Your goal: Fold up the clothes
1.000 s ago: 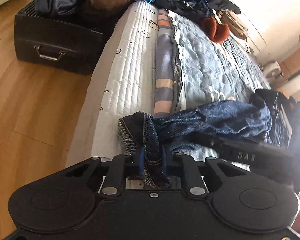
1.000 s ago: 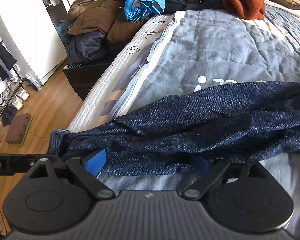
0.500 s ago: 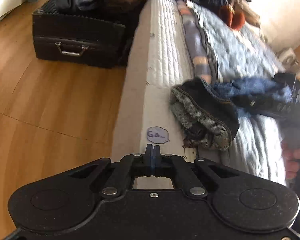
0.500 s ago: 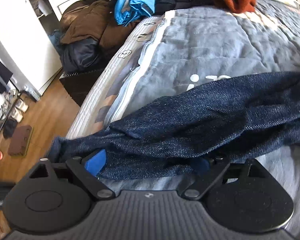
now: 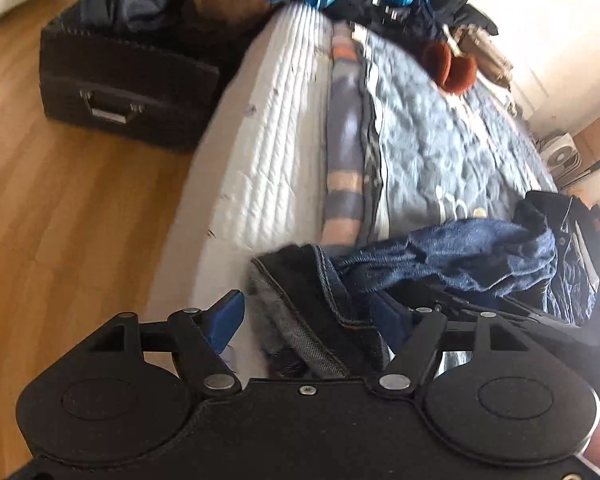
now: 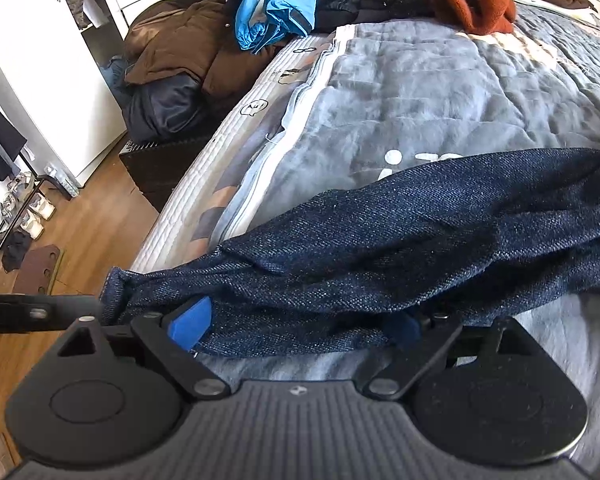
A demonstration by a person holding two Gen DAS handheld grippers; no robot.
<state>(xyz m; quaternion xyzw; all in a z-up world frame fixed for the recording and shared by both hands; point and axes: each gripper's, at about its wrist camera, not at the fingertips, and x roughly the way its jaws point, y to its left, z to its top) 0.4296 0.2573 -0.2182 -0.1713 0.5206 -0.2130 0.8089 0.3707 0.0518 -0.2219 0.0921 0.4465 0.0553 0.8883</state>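
the jeans [image 6: 400, 240] lie on the bed [image 6: 440, 92] near its front edge, their long axis running across the bed from left to right, with the hem end [image 5: 300, 300] pointing toward the wooden floor [image 5: 60, 220] at the left. the left gripper [image 5: 308, 316] is spread wide, its blue pads on either side of the hem end, which sits between them; i cannot tell if they press it. the right gripper [image 6: 296, 320] is also wide open, the bunched leg lying across the gap between its pads, resting on the blanket [image 6: 460, 100]. a pile of clothes [image 6: 300, 4] sits at the far end.
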